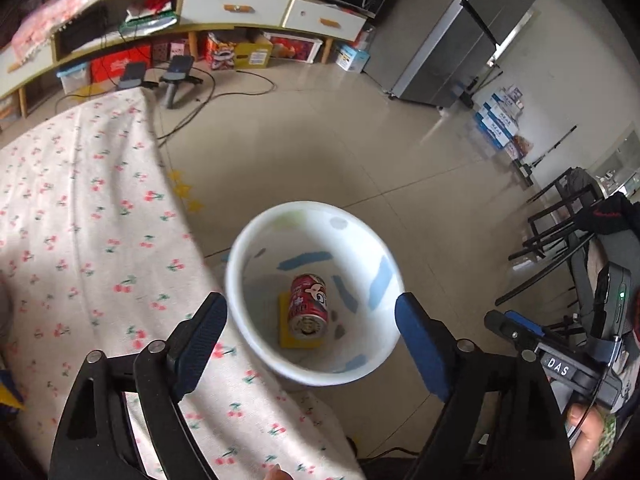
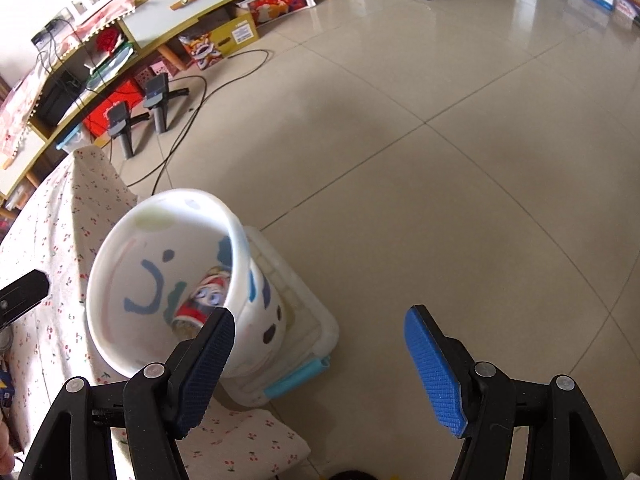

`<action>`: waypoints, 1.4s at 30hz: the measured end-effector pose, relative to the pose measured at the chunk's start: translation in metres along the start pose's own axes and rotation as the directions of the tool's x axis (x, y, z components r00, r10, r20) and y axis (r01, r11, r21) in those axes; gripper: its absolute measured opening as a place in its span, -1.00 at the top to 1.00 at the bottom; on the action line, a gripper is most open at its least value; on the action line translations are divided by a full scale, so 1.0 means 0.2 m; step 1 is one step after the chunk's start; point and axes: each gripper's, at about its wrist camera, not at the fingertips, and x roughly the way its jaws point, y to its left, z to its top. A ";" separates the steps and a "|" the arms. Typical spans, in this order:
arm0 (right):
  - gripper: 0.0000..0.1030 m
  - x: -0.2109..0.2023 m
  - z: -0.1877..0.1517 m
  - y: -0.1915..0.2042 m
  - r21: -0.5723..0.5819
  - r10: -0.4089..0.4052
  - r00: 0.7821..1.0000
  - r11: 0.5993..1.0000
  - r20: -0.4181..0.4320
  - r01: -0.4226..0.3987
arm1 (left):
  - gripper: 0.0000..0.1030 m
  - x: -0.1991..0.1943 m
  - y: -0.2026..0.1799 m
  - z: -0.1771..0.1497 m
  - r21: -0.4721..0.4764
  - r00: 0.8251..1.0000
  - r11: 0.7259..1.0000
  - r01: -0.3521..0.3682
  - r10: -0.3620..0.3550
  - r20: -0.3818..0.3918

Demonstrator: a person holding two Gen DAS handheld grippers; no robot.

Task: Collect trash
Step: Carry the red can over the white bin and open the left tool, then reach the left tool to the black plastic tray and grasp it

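A: White bin [image 1: 316,372] stands just beside the cherry-print cloth [image 1: 80,240]; inside it a red can [image 1: 309,305] lies on its side, on top of a flat yellow piece [image 1: 285,322]; nothing else shows in the bin.

B: Left gripper [image 1: 311,334] hangs over the bin mouth; jaws spread wide, one pad at each side of the rim, nothing between them but the view down into the bin.

A: Right gripper [image 2: 319,356]: jaws wide apart too, empty; left pad overlaps the bin's near rim in the picture, right pad is over bare floor tiles [image 2: 460,140]; contact with the rim, cannot tell.

B: Right view alone shows the bin sitting on a translucent lidded box [image 2: 308,320] with a light blue latch [image 2: 298,378]; left view alone shows the yellow piece; right view shows only the can [image 2: 204,300].
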 end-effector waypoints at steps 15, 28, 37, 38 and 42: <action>-0.49 -0.04 -0.01 0.30 -0.082 0.059 0.998 0.995 0.016 -0.057 | -1.00 -0.42 0.49 -0.20 -0.069 0.980 0.979 -0.194 0.196 0.034; -0.73 0.01 -0.08 0.71 -0.223 0.085 0.996 0.971 -0.013 -0.085 | -1.00 -0.75 1.00 -0.45 -0.185 0.945 0.932 -0.313 0.326 0.044; -0.77 0.04 -0.17 0.99 -0.295 0.104 0.994 0.949 -0.047 -0.113 | -1.00 -0.83 1.33 -0.63 -0.240 0.932 0.903 -0.357 0.362 -0.025; -0.77 0.05 -0.18 1.04 -0.310 0.105 0.993 0.944 -0.051 -0.116 | -1.00 -0.82 1.37 -0.65 -0.257 0.938 0.904 -0.343 0.344 -0.043; -0.77 0.08 -0.24 1.18 -0.363 0.106 0.992 0.923 -0.071 -0.125 | -0.99 -0.79 1.46 -0.72 -0.312 0.956 0.903 -0.294 0.279 -0.093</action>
